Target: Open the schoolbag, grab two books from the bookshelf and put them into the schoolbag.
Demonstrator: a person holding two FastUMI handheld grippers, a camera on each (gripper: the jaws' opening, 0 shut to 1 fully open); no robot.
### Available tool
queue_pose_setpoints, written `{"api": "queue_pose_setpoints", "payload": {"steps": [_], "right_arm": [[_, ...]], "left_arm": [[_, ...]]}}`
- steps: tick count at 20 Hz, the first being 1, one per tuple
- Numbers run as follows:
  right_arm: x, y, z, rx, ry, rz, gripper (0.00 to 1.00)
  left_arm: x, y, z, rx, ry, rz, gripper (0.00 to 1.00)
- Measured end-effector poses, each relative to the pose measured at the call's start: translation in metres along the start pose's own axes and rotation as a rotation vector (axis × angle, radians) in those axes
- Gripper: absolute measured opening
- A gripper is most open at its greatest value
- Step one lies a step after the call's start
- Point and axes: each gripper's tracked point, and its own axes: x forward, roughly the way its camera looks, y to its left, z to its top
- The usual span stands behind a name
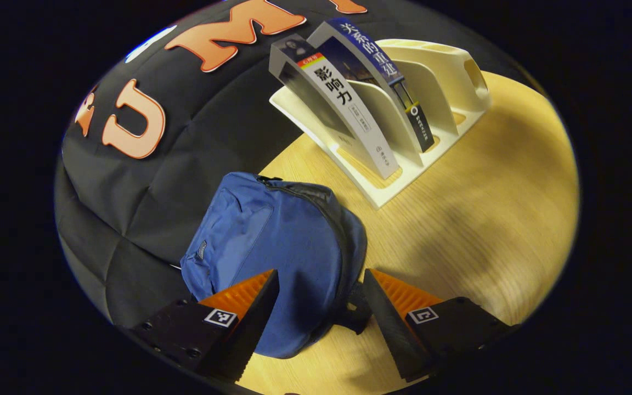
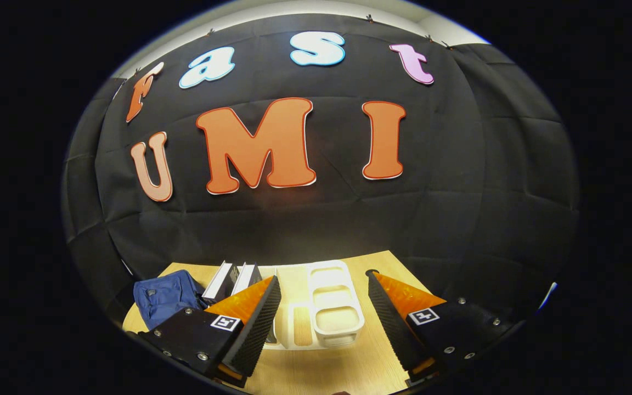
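On our wooden table (image 1: 486, 230) the bag (image 1: 277, 247) lies just ahead of the left gripper (image 1: 321, 307), fingers apart, rack (image 1: 398, 181) beyond; right gripper (image 2: 324, 323), also apart, hangs farther off.

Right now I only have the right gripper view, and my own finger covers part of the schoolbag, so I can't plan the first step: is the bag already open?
Observer: No. In the left gripper view the schoolbag lies on the table and its zipper looks closed.
Operator: Where is the left gripper?
Observer: The left gripper is open and its fingers frame the bag; I see no contact.
Operator: And the books?
Observer: A grey-spined book and a blue-spined book lean in the two slots of the rack nearest the bag.
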Motion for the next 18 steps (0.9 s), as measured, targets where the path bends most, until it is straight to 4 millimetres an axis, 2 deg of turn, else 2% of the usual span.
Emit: {"api": "queue_pose_setpoints", "payload": {"steps": [4,10,14,15,16,17,18], "right_arm": [[0.003,-0.005,-0.004,0.004,0.014,-0.003,0.95],[0.006,-0.007,-0.006,0.005,0.023,-0.002,0.95],[0.007,-0.001,-0.011,0.008,0.040,0.017,0.95],[0.006,0.000,-0.012,0.009,0.043,0.021,0.95],[0.005,0.001,-0.011,0.008,0.041,0.023,0.95],[0.004,0.001,-0.011,0.007,0.039,0.025,0.95],[0.003,0.001,-0.011,0.008,0.038,0.028,0.95]], "left_arm": [[0.015,0.004,-0.026,-0.011,0.091,0.013,0.98],[-0.003,0.025,-0.016,0.013,0.078,0.077,0.97],[0.005,0.028,-0.034,-0.060,0.155,0.051,0.97],[0.005,0.024,-0.033,-0.076,0.158,0.033,0.97],[0.008,0.019,-0.033,-0.086,0.165,0.010,0.92],[0.008,0.015,-0.034,-0.090,0.173,-0.011,0.95],[0.007,0.009,-0.035,-0.087,0.194,-0.035,0.80]]}}
